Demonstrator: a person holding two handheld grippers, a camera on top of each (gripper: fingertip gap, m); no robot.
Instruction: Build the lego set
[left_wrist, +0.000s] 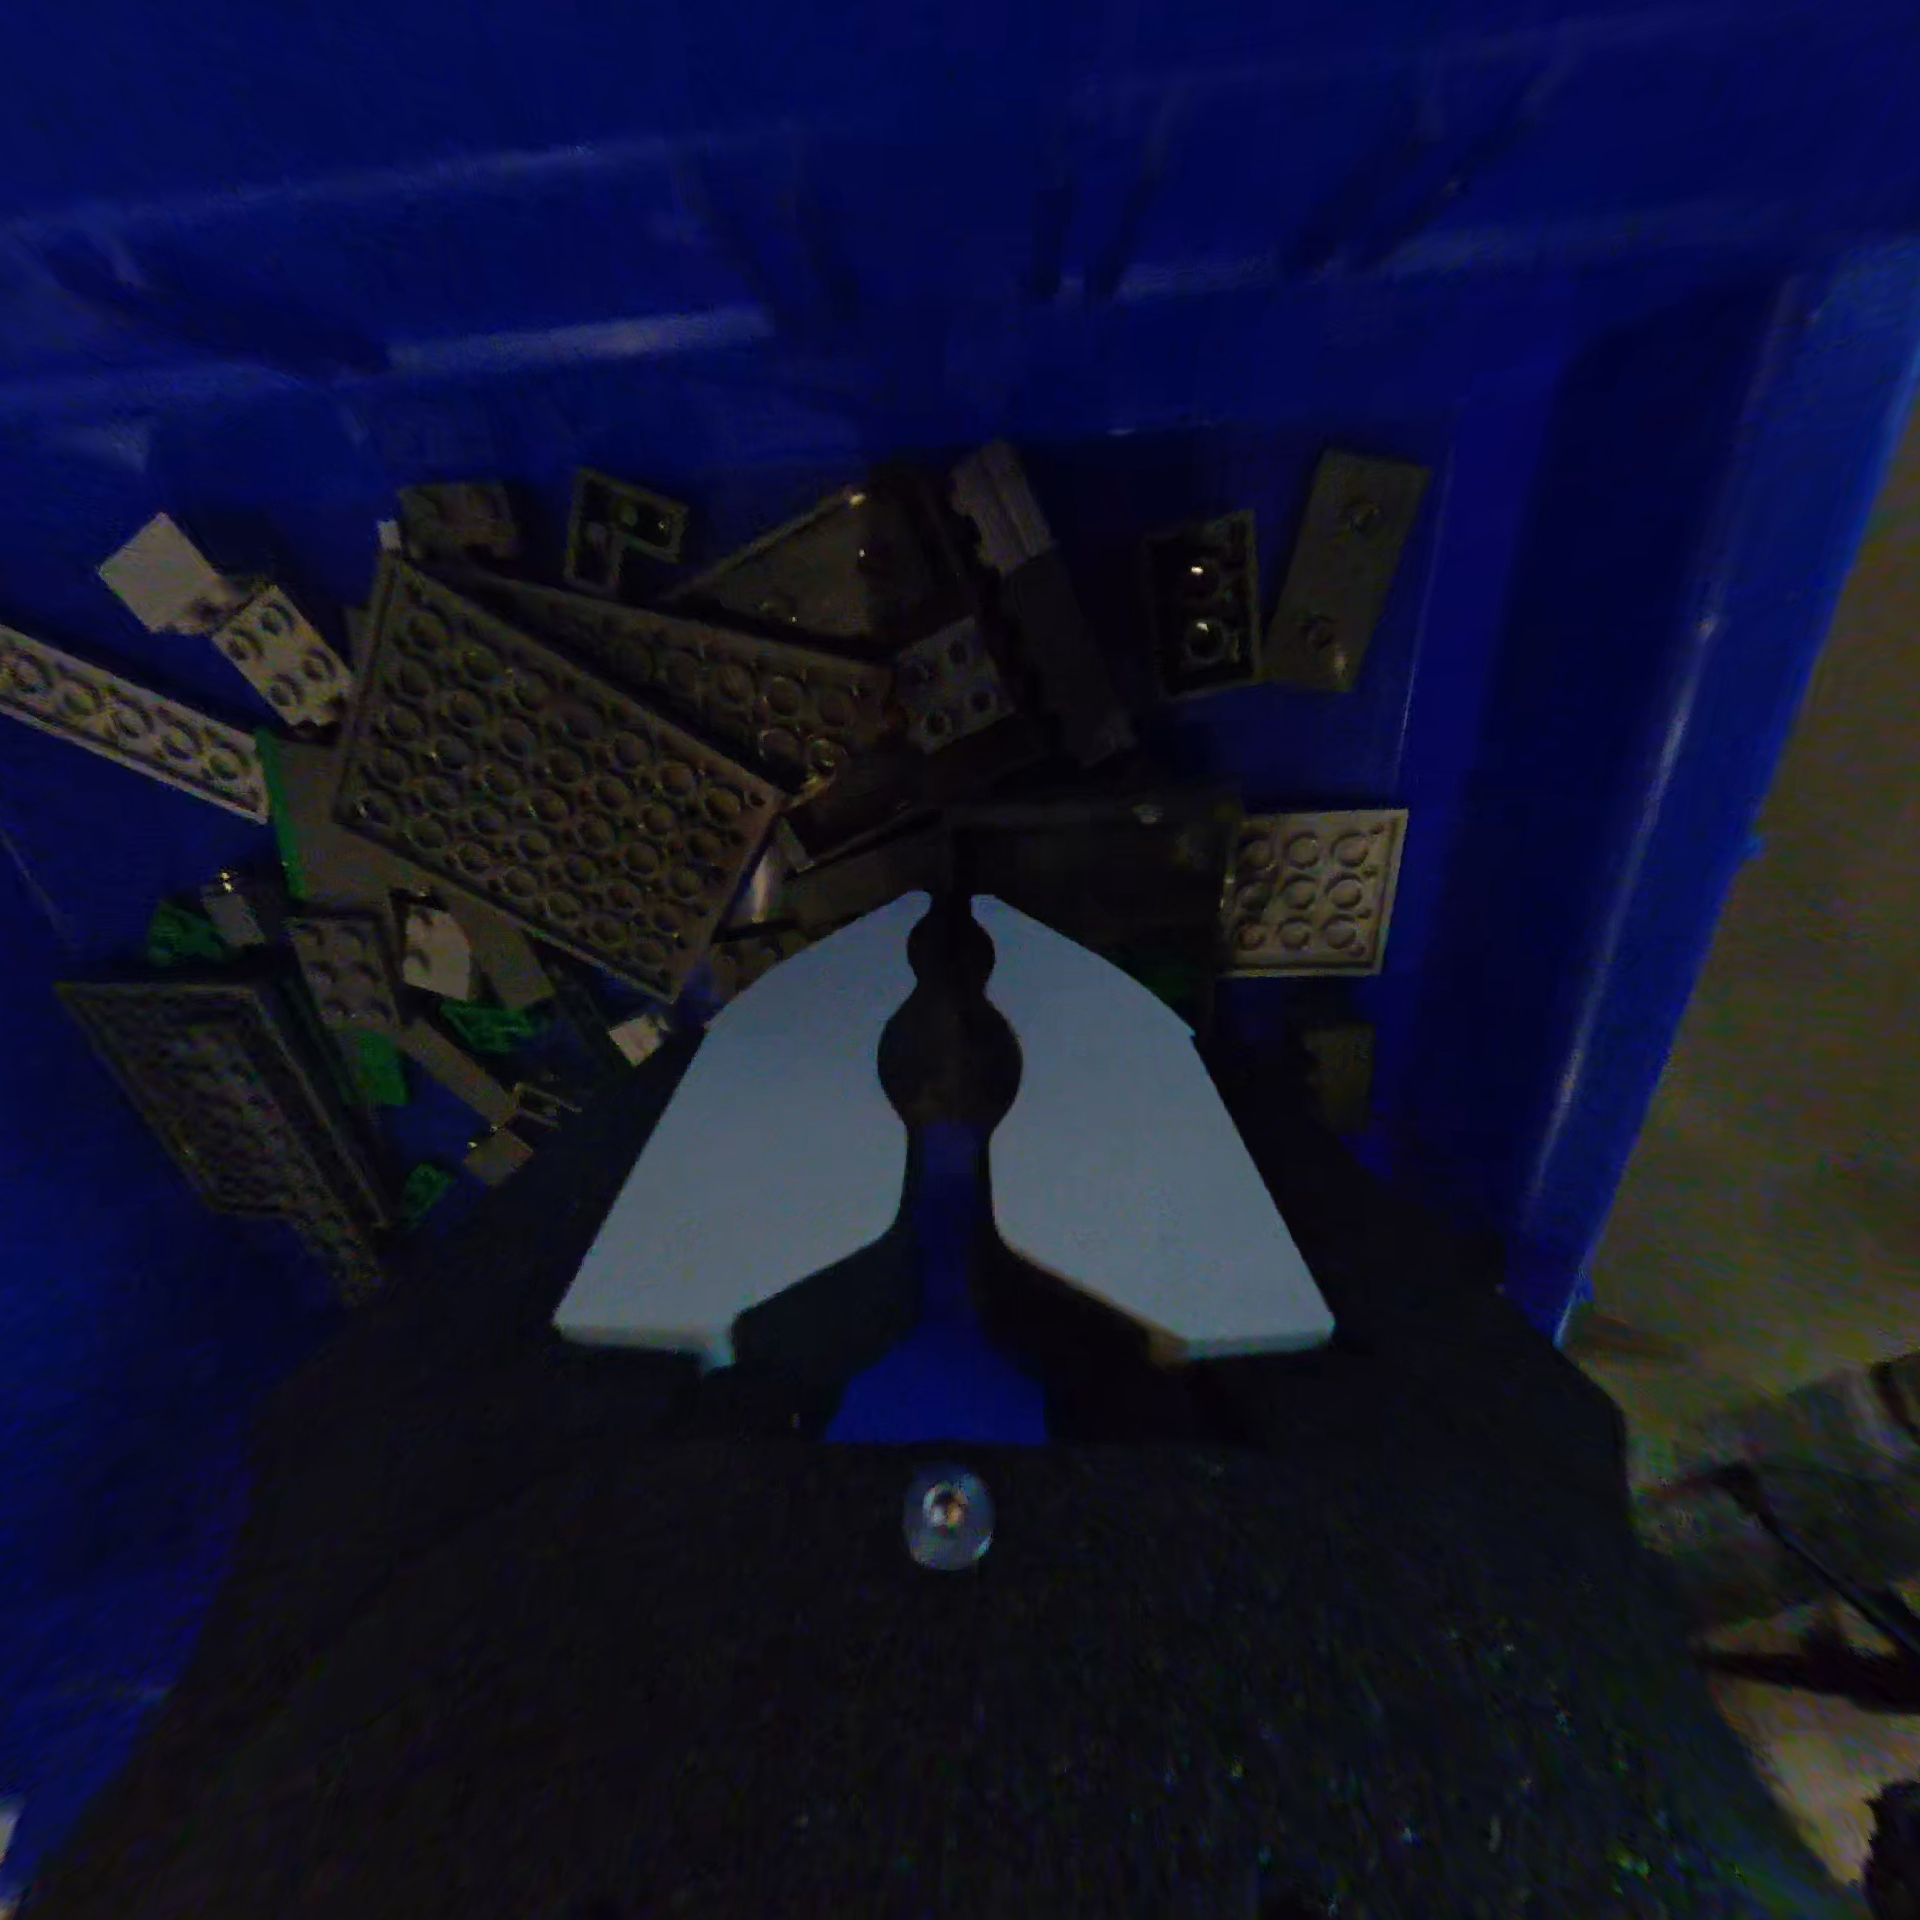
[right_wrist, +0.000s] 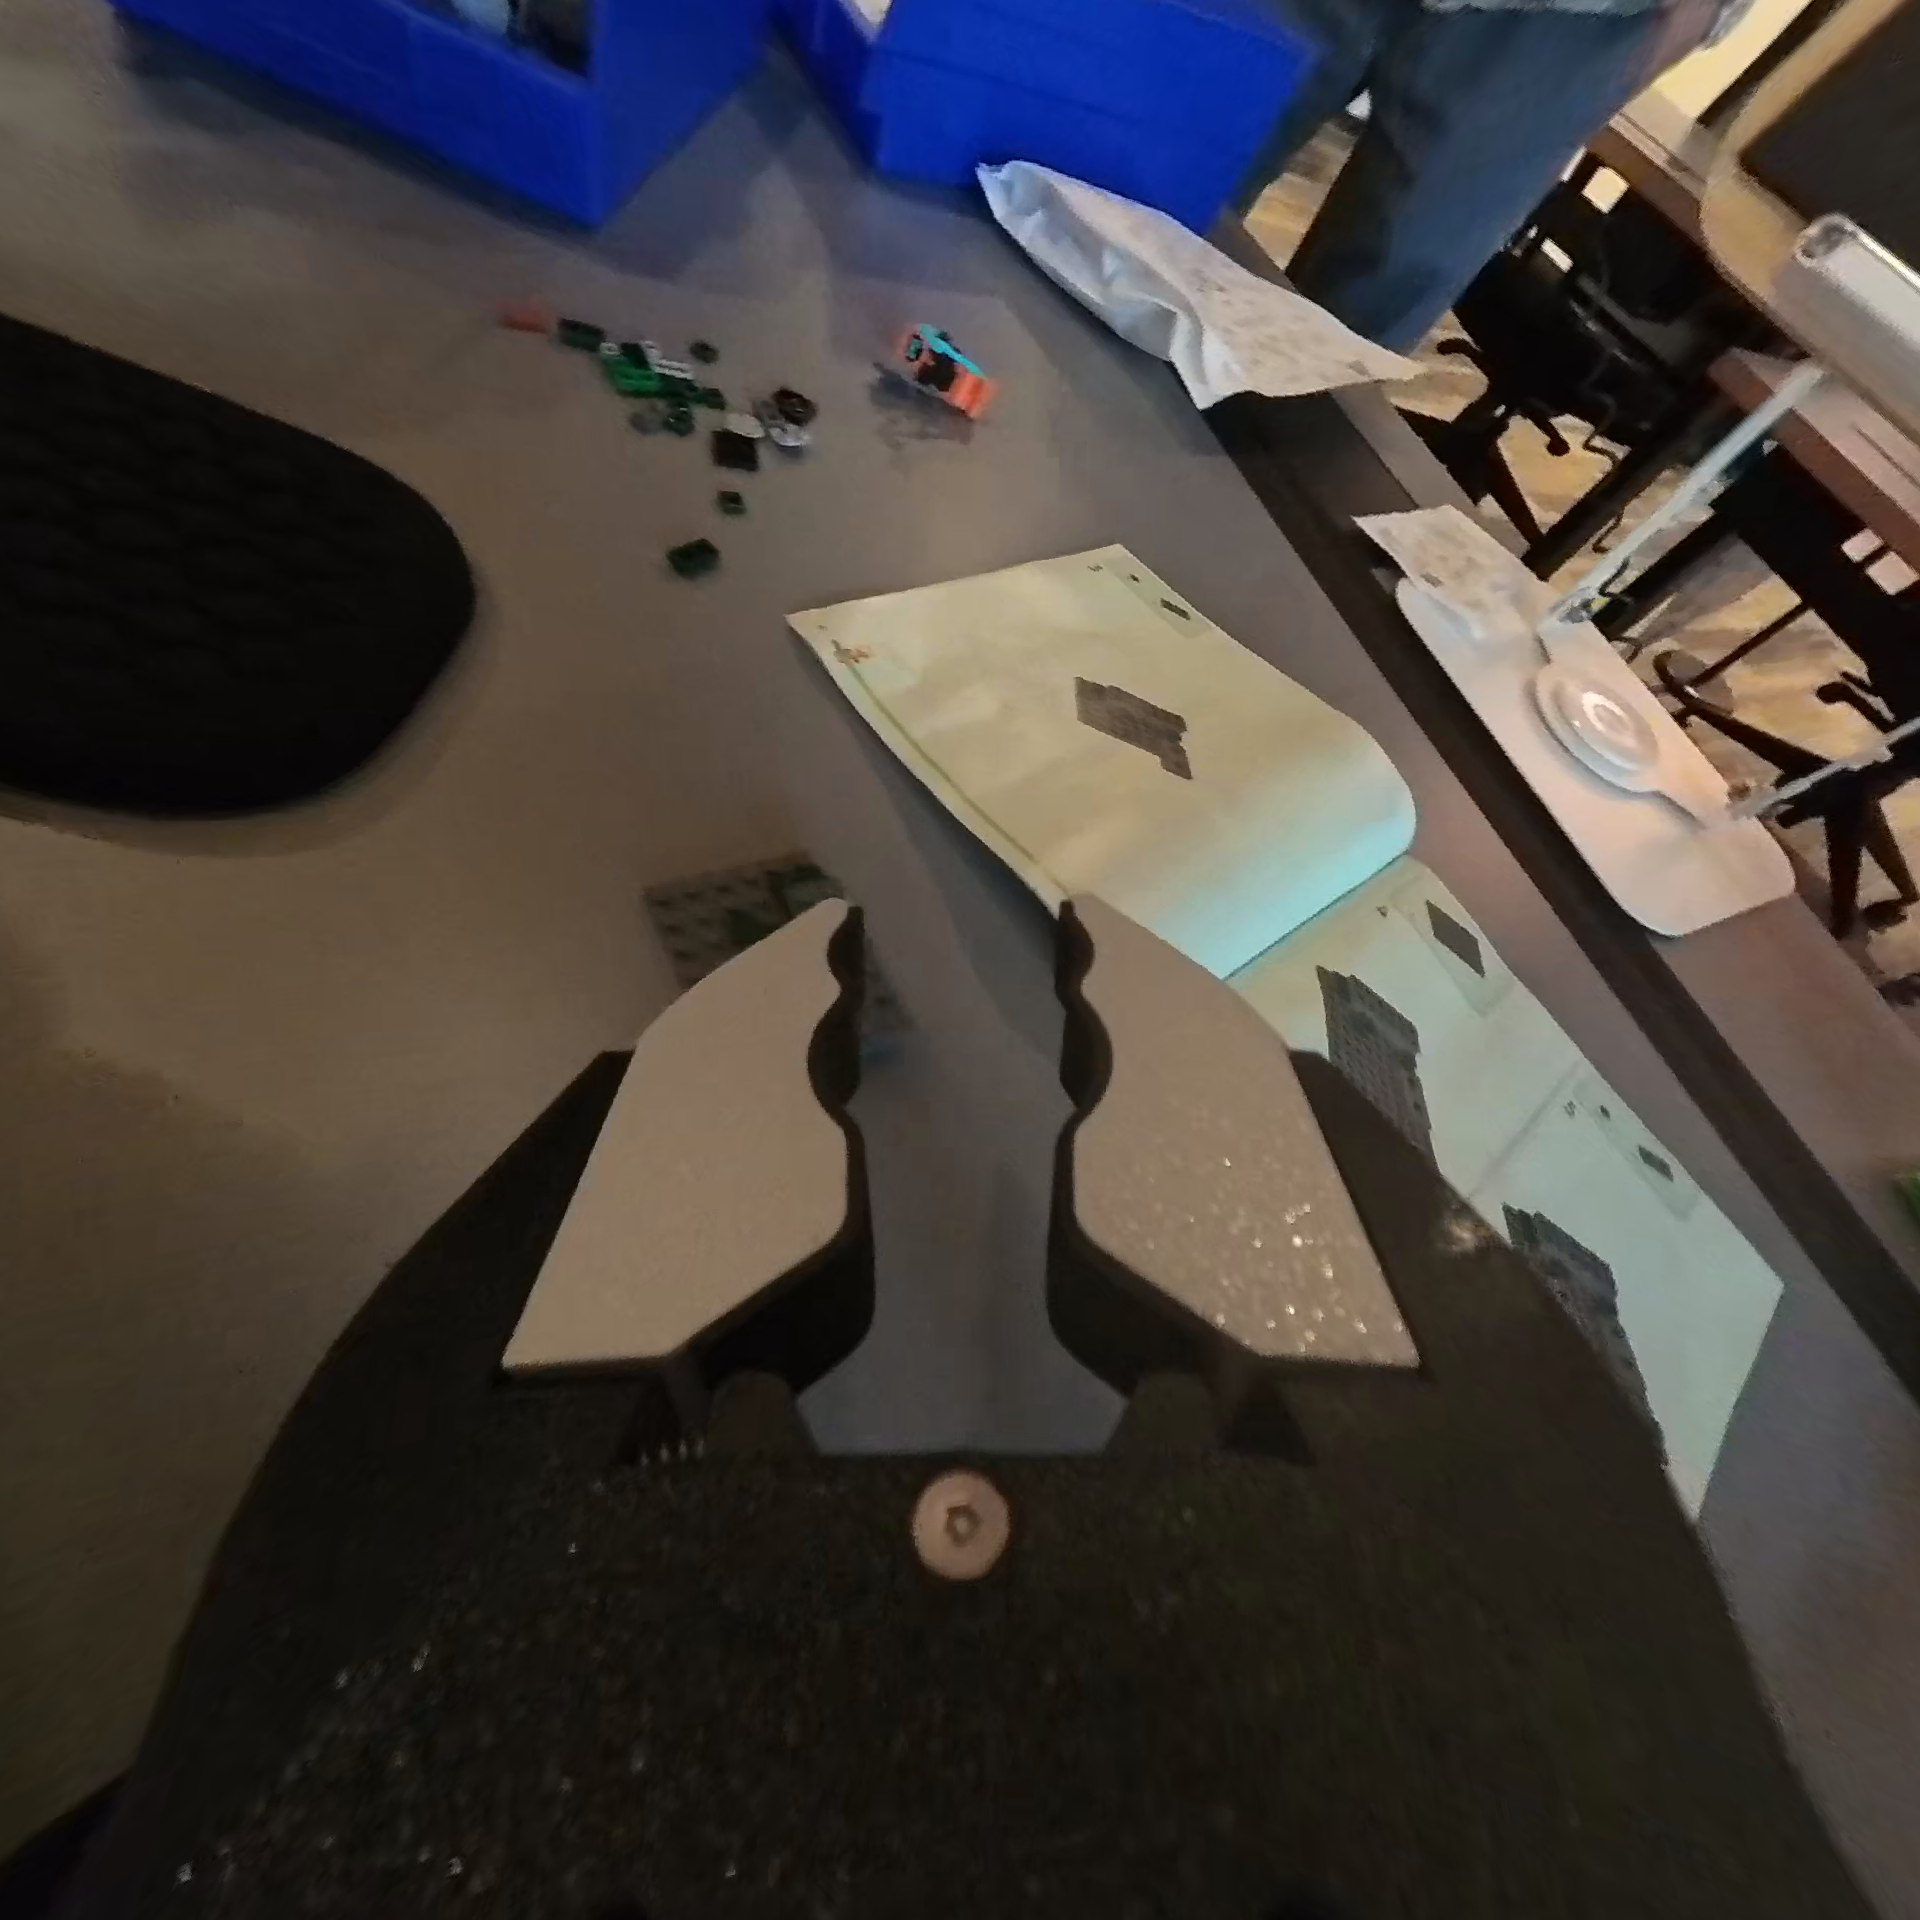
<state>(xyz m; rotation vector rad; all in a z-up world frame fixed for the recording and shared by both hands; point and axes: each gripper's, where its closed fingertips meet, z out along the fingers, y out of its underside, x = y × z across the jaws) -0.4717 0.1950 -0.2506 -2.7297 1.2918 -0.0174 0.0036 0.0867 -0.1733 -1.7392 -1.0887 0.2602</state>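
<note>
Lego pieces for this set are split between two spots: a heap of grey studded plates (left_wrist: 551, 769) lying loose in the bottom of a deep blue plastic bin (left_wrist: 1621, 727), and a scatter of small green and black bricks (right_wrist: 675, 384) out on the grey tabletop (right_wrist: 520, 727). The left gripper (left_wrist: 954, 904) is down inside the bin with its tips pinched nearly together right over a dark piece; it's too murky in there to tell if it's actually got anything. The right gripper (right_wrist: 958, 925) hangs over the table with jaws spread and nothing between them, just above a small grey-green studded baseplate (right_wrist: 743, 914) that's partly tucked behind its left finger. The open instruction booklet (right_wrist: 1122, 748) lies just beside it. My read: this is the part-fetching step, early in the build, since the plate looks nearly bare. Next move probably needs one flat plate lifted cleanly out of that pile without dragging its neighbours, then lined up stud-for-stud on the baseplate while the right gripper steadies it.
</note>
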